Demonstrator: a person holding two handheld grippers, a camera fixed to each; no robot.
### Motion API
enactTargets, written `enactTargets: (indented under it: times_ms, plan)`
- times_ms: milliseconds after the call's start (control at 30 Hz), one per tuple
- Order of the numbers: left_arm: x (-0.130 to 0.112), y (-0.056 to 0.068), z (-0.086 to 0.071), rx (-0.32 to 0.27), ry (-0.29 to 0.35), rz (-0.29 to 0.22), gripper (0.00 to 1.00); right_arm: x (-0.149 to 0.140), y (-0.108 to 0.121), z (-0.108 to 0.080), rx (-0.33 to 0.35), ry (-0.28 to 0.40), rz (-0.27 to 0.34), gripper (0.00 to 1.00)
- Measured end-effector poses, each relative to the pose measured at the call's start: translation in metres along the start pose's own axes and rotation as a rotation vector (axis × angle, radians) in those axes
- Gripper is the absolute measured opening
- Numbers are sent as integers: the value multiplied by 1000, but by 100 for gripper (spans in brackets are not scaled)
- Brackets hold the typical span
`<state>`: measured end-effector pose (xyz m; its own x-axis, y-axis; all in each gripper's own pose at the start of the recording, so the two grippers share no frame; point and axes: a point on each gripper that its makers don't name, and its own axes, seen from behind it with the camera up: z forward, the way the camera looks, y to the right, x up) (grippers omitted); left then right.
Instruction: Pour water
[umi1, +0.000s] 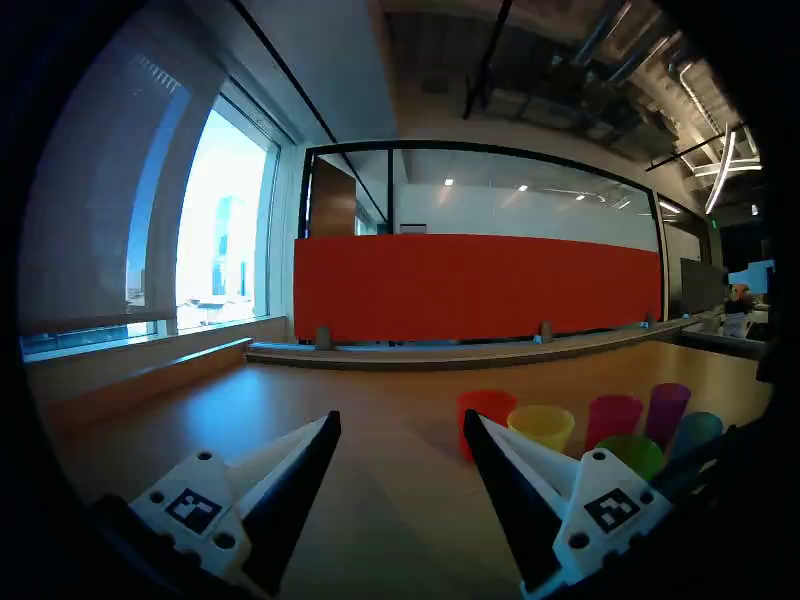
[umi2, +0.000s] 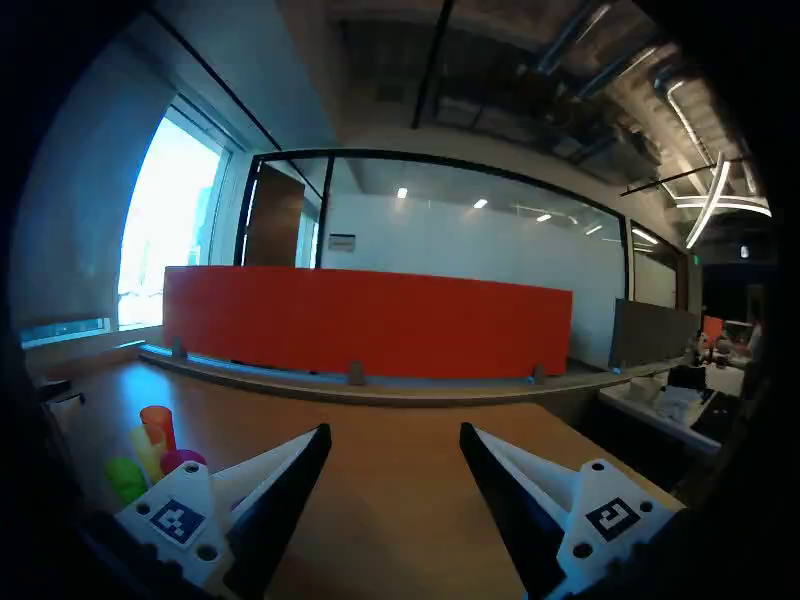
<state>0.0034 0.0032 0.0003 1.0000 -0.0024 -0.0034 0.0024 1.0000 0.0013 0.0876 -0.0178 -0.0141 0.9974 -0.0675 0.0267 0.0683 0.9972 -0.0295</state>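
Observation:
Several plastic cups stand together on the wooden table (umi1: 400, 500): a red cup (umi1: 483, 412), a yellow cup (umi1: 542, 427), a pink cup (umi1: 612, 417), a purple cup (umi1: 667, 408), a green cup (umi1: 632, 455) and a teal cup (umi1: 695, 432). My left gripper (umi1: 402, 435) is open, low over the table, with the cups just right of its right finger. In the right gripper view the red cup (umi2: 158, 423), yellow cup (umi2: 146, 450), green cup (umi2: 125, 478) and pink cup (umi2: 183, 460) sit at far left. My right gripper (umi2: 395, 440) is open, holding nothing.
A red partition panel (umi1: 478, 287) on a low ledge closes the table's far side. Large windows (umi1: 215, 235) run along the left. Another desk with items (umi2: 690, 395) lies to the right, past the table edge.

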Motion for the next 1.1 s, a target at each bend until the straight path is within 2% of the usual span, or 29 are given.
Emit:
enactTargets:
  times_ms: [500,900,1100]
  plan:
    - [-1,0,0,0,-3,1,91,3,3,1,1,18,-6,100]
    - [-1,0,0,-1,-3,2,91,11,17,-10,-24,93,-32,100]
    - [-1,0,1,-1,-3,2,91,9,26,-12,-22,127,-22,100]
